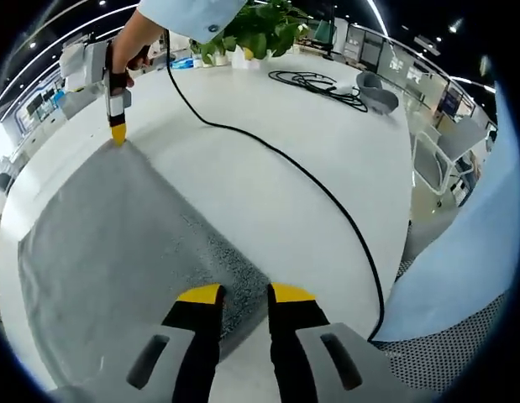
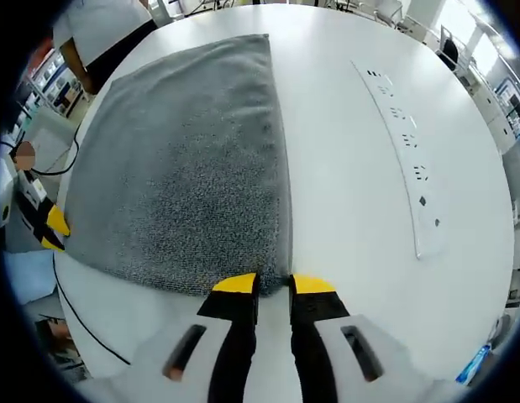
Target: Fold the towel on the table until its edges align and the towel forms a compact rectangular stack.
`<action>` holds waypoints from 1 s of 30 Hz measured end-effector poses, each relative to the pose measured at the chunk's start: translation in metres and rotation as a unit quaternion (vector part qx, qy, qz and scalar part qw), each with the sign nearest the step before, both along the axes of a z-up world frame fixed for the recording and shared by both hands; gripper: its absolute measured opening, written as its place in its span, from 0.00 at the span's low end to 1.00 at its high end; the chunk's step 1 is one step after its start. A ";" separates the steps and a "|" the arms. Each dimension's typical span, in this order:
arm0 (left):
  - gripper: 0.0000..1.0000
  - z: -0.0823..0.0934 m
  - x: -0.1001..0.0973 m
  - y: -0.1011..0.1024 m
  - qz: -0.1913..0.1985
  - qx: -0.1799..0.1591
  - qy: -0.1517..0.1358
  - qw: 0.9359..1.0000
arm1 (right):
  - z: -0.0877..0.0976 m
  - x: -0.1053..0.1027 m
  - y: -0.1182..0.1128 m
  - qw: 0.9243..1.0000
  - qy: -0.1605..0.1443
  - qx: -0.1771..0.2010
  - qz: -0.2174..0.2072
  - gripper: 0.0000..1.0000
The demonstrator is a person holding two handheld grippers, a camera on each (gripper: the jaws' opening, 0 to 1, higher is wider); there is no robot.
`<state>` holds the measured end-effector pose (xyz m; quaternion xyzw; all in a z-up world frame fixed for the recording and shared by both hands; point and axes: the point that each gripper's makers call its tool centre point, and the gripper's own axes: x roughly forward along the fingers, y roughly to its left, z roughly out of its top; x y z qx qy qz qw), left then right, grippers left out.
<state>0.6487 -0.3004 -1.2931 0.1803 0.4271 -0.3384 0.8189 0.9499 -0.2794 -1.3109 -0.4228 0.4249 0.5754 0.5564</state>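
A grey towel (image 1: 117,243) lies flat on the white round table (image 1: 268,126). In the left gripper view, my left gripper (image 1: 246,294) has its yellow tips close together around the towel's near corner. At the far corner, a hand holds my right gripper (image 1: 118,134) tip-down on the cloth. In the right gripper view the towel (image 2: 184,151) spreads away from my right gripper (image 2: 274,284), whose narrow gap holds the towel's near right corner. The left gripper (image 2: 53,231) sits at the towel's left corner.
A black cable (image 1: 310,180) runs across the table beside the towel. A coiled cable (image 1: 318,84), a grey bowl (image 1: 377,92) and a plant (image 1: 260,29) stand at the far side. A white power strip (image 2: 407,159) lies right of the towel. A person (image 2: 100,34) stands beyond.
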 end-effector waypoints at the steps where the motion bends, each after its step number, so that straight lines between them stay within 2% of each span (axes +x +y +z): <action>1: 0.22 0.001 0.000 -0.002 0.000 -0.001 0.000 1.000 | 0.000 0.000 0.000 1.000 0.000 0.000 -0.001 0.13; 6: 0.19 -0.007 -0.003 -0.005 -0.007 0.011 0.015 1.000 | -0.001 0.002 0.001 1.000 0.000 0.000 0.001 0.13; 11: 0.17 -0.008 -0.005 -0.009 -0.015 0.023 0.012 1.000 | -0.001 0.002 0.000 1.000 0.002 0.001 -0.001 0.12; 13: 0.12 -0.010 -0.007 -0.011 -0.017 0.025 0.016 0.999 | 0.000 0.000 0.001 1.000 0.003 0.002 -0.003 0.12; 15: 0.06 -0.011 -0.005 -0.011 -0.022 0.035 0.005 0.999 | 0.001 -0.004 0.000 1.000 0.005 0.001 -0.005 0.11; 22: 0.02 -0.011 -0.003 -0.008 0.006 0.011 0.011 1.000 | 0.000 -0.005 0.002 1.000 0.015 -0.009 -0.001 0.04; 30: 0.01 -0.011 -0.005 -0.008 0.025 -0.001 0.028 0.999 | 0.000 -0.002 -0.001 1.000 0.022 -0.018 -0.010 0.02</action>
